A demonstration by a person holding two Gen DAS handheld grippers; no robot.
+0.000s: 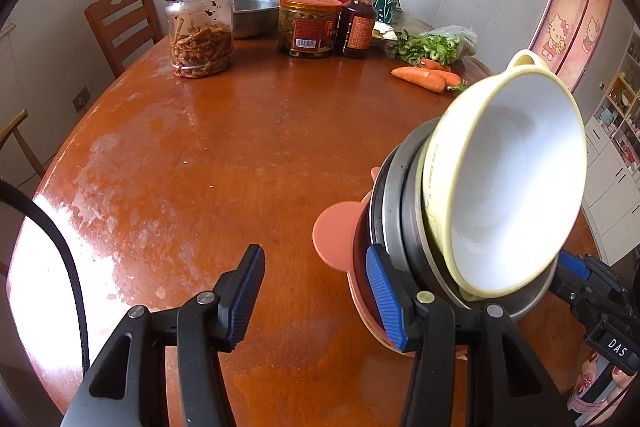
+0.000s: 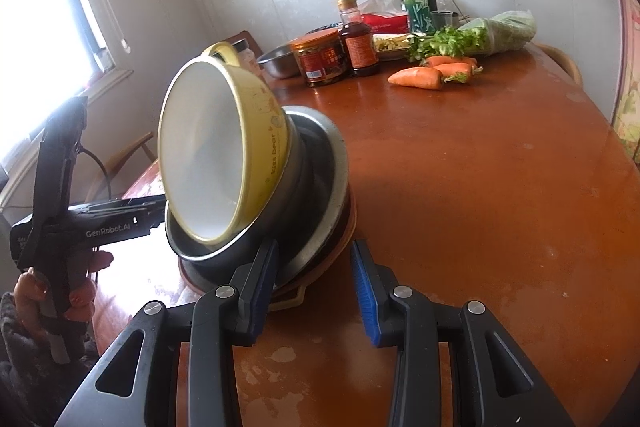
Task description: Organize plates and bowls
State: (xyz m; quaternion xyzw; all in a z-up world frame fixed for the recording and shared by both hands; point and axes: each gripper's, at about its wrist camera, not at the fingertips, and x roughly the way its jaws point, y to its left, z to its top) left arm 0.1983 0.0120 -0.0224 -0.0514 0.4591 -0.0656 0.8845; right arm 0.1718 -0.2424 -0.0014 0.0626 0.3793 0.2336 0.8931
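A nested stack stands tilted on its near edge on the brown table (image 1: 224,163). A yellow bowl (image 1: 516,183) with a white inside sits in a steel bowl (image 2: 256,231), on dark metal plates (image 2: 324,179) and an orange eared plate (image 1: 336,239). My left gripper (image 1: 315,253) is open over bare table, and its right finger (image 1: 386,299) lies against the stack's lower edge. My right gripper (image 2: 315,245) is open too. Its left finger (image 2: 260,287) is at the stack's rim, and the orange plate's edge (image 2: 298,297) reaches into the gap. Each view shows the other gripper, held by a hand, at the steel bowl's rim.
At the far side stand a jar of pickles (image 1: 200,27), an orange-lidded jar (image 1: 308,25), a sauce bottle (image 1: 358,23), a steel basin (image 1: 252,13), drink bottles, greens (image 2: 472,35) and carrots (image 2: 436,73). Wooden chairs (image 1: 120,23) stand along the left edge.
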